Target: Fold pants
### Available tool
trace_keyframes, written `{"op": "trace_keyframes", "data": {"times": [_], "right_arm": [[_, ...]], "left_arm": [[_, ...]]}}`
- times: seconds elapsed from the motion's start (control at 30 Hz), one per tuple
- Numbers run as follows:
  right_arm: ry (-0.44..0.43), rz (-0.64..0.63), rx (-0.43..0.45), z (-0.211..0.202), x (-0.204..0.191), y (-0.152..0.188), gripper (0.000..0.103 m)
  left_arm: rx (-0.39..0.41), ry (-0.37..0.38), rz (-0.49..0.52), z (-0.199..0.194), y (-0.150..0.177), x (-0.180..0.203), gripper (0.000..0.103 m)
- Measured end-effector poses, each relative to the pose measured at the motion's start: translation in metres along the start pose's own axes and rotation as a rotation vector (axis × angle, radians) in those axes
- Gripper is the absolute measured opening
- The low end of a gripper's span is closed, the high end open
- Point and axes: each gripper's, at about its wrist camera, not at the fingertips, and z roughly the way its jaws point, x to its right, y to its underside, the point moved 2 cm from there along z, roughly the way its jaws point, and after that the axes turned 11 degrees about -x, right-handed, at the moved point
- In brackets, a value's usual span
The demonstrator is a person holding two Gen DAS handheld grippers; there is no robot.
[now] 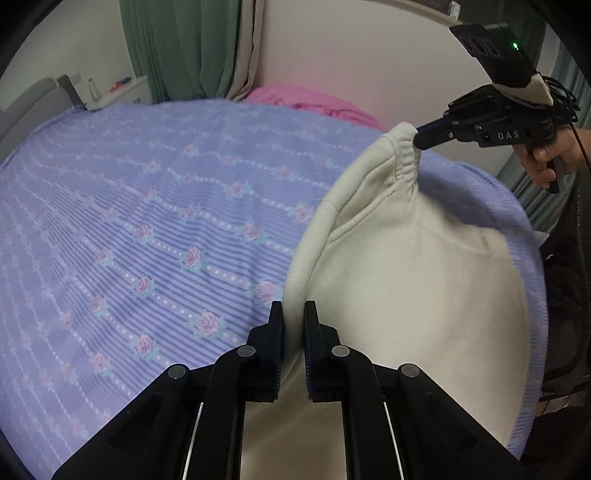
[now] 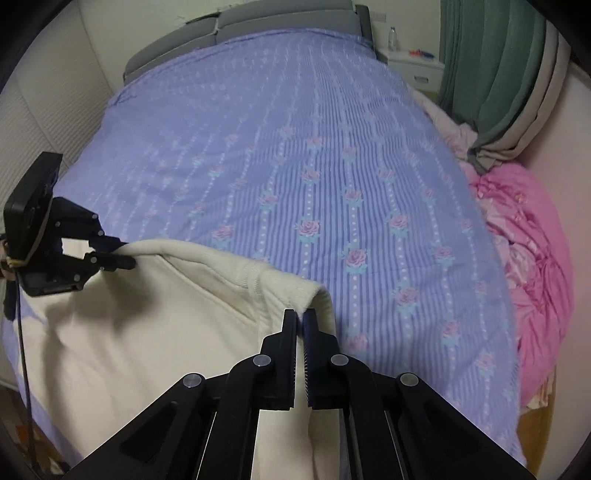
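Cream pants point(image 1: 417, 280) hang by their ribbed waistband over the near edge of the bed. My left gripper point(image 1: 293, 314) is shut on one end of the waistband. In the left wrist view my right gripper point(image 1: 415, 138) pinches the other waistband corner, lifted above the bed. In the right wrist view my right gripper point(image 2: 300, 317) is shut on the waistband of the pants point(image 2: 147, 314), and my left gripper point(image 2: 131, 260) holds the far end at the left. The waistband stretches between the two grippers. The legs drop out of sight below.
The bed carries a lilac striped cover with roses point(image 2: 295, 147). A pink quilt point(image 2: 532, 251) is bunched at the bed's right side by the wall. Green curtains point(image 2: 491, 62), a white nightstand point(image 2: 417, 66) and a grey headboard point(image 2: 258, 22) stand at the far end.
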Motion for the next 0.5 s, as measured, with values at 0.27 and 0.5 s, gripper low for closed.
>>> {"op": "trace_keyframes", "data": {"times": [0.27,0.5], "right_arm": [[0.039,-0.109,0.022,-0.068,-0.021,0.055,0.004],[0.045,-0.148,-0.019,-0.089,-0.024,0.129,0.003]], "left_arm": [[0.025,-0.039,0.009,-0.058,0.023,0.083,0.011],[-0.035,-0.037,0.017,-0.057,0.058,0.176,0.011]]}}
